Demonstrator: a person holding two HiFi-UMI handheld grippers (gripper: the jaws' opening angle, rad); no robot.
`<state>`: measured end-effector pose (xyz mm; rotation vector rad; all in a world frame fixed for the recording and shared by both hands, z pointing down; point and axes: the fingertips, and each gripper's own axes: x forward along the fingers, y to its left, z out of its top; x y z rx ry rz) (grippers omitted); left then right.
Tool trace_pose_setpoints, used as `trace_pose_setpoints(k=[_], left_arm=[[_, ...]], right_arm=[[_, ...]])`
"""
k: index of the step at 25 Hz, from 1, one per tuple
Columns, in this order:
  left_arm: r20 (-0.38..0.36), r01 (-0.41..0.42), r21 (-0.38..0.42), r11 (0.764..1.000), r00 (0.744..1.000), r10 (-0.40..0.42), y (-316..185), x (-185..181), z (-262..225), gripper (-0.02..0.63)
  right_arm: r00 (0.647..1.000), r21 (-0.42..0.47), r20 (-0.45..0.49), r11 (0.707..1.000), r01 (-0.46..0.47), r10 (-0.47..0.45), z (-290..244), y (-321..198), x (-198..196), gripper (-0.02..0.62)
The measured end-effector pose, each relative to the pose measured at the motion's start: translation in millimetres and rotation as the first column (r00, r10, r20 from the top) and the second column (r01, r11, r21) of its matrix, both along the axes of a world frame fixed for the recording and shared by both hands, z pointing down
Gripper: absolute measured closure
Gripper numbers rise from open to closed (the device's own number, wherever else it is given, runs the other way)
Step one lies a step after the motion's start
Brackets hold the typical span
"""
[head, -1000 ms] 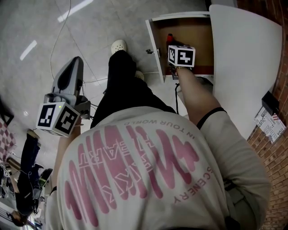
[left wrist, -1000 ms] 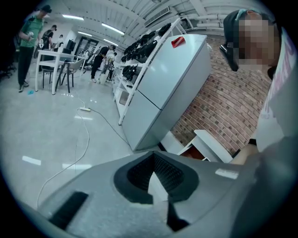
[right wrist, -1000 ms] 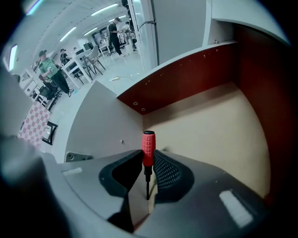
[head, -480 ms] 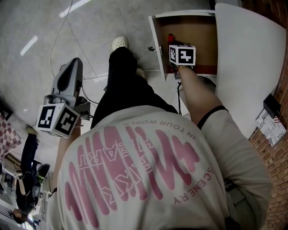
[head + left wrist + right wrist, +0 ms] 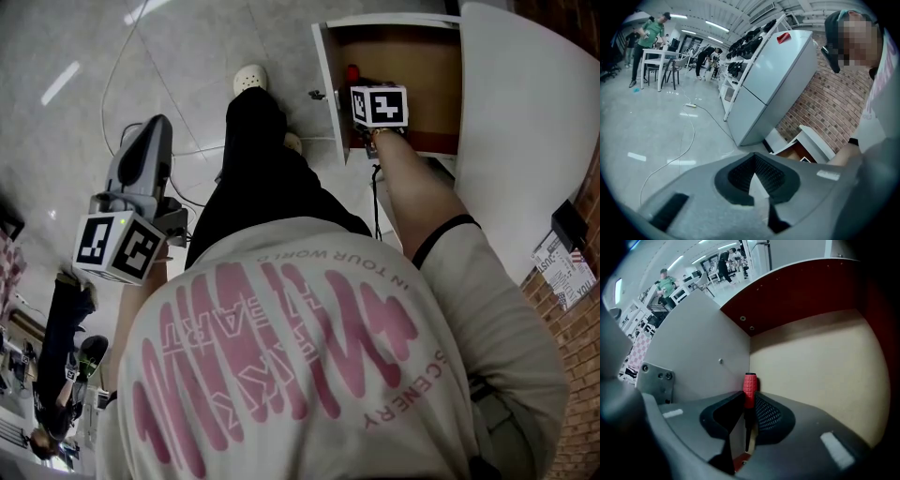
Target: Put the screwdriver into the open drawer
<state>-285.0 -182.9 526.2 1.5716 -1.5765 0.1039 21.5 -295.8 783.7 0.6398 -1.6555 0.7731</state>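
Observation:
The drawer [image 5: 427, 52] stands pulled out from a white cabinet [image 5: 525, 141], showing a tan floor [image 5: 820, 362] and dark red walls. My right gripper [image 5: 749, 404] reaches down inside it, near the white left wall [image 5: 703, 348]. It is shut on the screwdriver [image 5: 749, 389], whose red ribbed handle sticks out past the jaws while the dark shaft runs back between them. In the head view the red handle [image 5: 353, 74] shows just beyond the right marker cube [image 5: 379, 105]. My left gripper [image 5: 156, 131] hangs over the floor at the left, away from the drawer, jaws together on nothing.
A white cable [image 5: 187, 150] snakes across the grey floor beside the person's white shoe [image 5: 249, 77]. A brick wall [image 5: 572, 328] runs along the right. In the left gripper view a tall white refrigerator [image 5: 768, 89] stands by shelving, with people and tables [image 5: 661, 61] far off.
The right gripper keeps the screwdriver inside the drawer and has edged slightly deeper. The left gripper has hardly moved; the view itself shifted a little.

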Motion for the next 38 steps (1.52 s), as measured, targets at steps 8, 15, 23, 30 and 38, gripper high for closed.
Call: trace_pose_setpoints(k=[8, 15, 23, 30, 38], left_arm=[[0.002, -0.006, -0.012, 1.000, 1.000, 0.006, -3, 2, 3, 0.601], [0.007, -0.011, -0.011, 1.000, 1.000, 0.011, -6, 3, -2, 0.601], [0.012, -0.009, -0.013, 1.000, 1.000, 0.009, -5, 0, -4, 0.601], [0.010, 0.009, -0.015, 1.000, 1.000, -0.009, 6, -2, 1, 0.601], [0.008, 0.010, 0.003, 1.000, 1.000, -0.010, 11, 4, 0, 0.601]], right_arm=[[1.000, -0.013, 0.000, 1.000, 0.024, -0.024, 4, 2, -1, 0.511], [1.000, -0.002, 0.016, 1.000, 0.027, -0.027, 0, 0, -4, 0.508], [1.000, 0.022, 0.023, 1.000, 0.007, -0.008, 0, -1, -3, 0.502], [0.999, -0.003, 0.043, 1.000, -0.027, 0.028, 3, -2, -4, 0.499], [0.995, -0.011, 0.027, 0.996, -0.093, 0.094, 6, -1, 1, 0.503]])
